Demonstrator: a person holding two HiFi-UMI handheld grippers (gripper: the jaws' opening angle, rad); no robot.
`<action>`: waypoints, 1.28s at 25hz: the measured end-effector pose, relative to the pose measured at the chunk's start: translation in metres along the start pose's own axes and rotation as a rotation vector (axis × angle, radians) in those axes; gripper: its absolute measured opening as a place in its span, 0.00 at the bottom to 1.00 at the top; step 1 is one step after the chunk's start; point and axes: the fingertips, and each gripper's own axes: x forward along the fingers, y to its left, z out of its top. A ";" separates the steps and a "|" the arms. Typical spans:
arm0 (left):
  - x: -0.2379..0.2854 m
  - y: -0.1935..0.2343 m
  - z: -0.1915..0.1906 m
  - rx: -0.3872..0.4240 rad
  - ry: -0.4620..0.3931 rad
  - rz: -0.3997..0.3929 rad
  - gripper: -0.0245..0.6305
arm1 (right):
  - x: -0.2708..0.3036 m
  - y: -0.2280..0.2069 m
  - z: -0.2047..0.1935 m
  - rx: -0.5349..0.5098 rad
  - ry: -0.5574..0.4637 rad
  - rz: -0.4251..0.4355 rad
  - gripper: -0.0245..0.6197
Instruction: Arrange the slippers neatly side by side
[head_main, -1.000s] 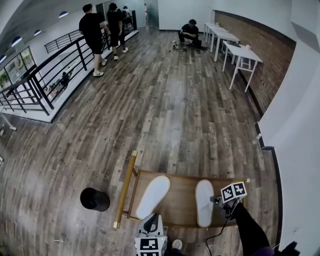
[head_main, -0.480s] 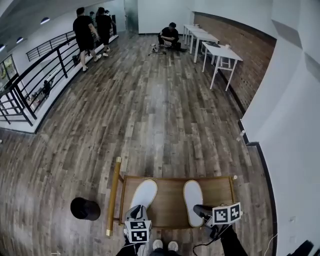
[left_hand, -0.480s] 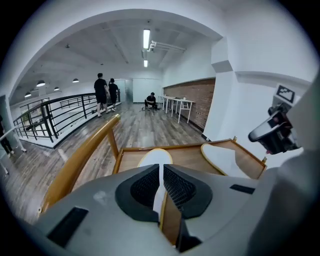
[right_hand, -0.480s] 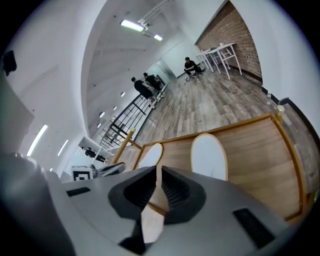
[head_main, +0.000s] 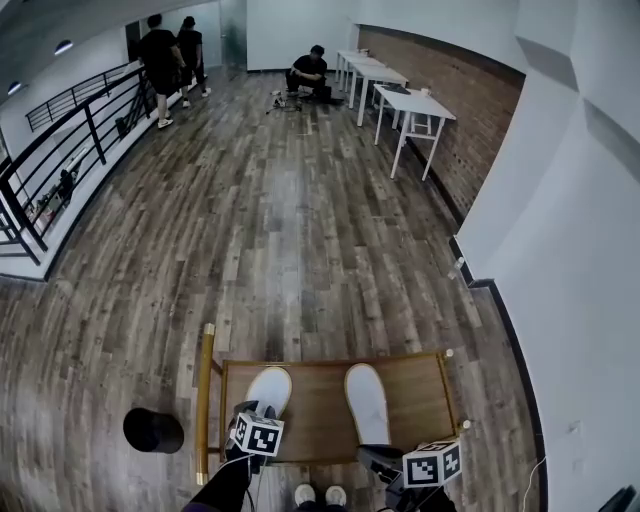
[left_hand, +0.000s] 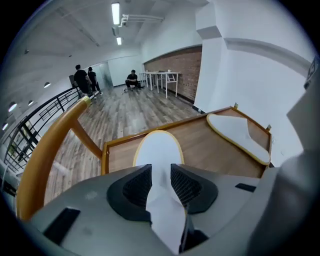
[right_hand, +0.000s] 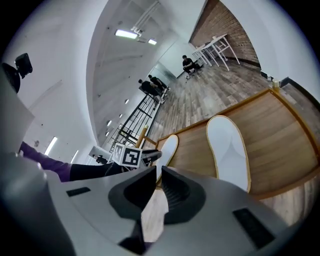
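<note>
Squaring the left slipper (head_main: 268, 390).
Left gripper (left_hand: 161, 172) clamps its heel; right gripper (right_hand: 156, 172) empty, nearly closed. We'd pivot it parallel, close beside the right slipper (head_main: 367, 402).

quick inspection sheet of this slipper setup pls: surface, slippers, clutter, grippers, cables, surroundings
surface: wooden tray on a plank floor
job's things: left slipper and right slipper lie on it, apart, roughly parallel
clutter: black round object on the floor left of the tray
grippers: left gripper shut on left slipper's heel; right gripper jaws almost together, empty
cables: thin cable on the floor, right
surroundings: white tables, railing, people far off
</note>
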 end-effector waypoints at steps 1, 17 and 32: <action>0.004 -0.001 -0.002 0.019 0.019 -0.003 0.18 | -0.001 0.000 0.000 0.001 -0.003 0.000 0.09; -0.004 -0.023 0.020 -0.370 0.050 -0.153 0.06 | 0.003 0.003 0.014 0.018 -0.007 0.027 0.09; 0.014 -0.103 0.048 -0.857 -0.003 -0.251 0.06 | -0.016 -0.009 0.017 0.048 -0.054 0.002 0.09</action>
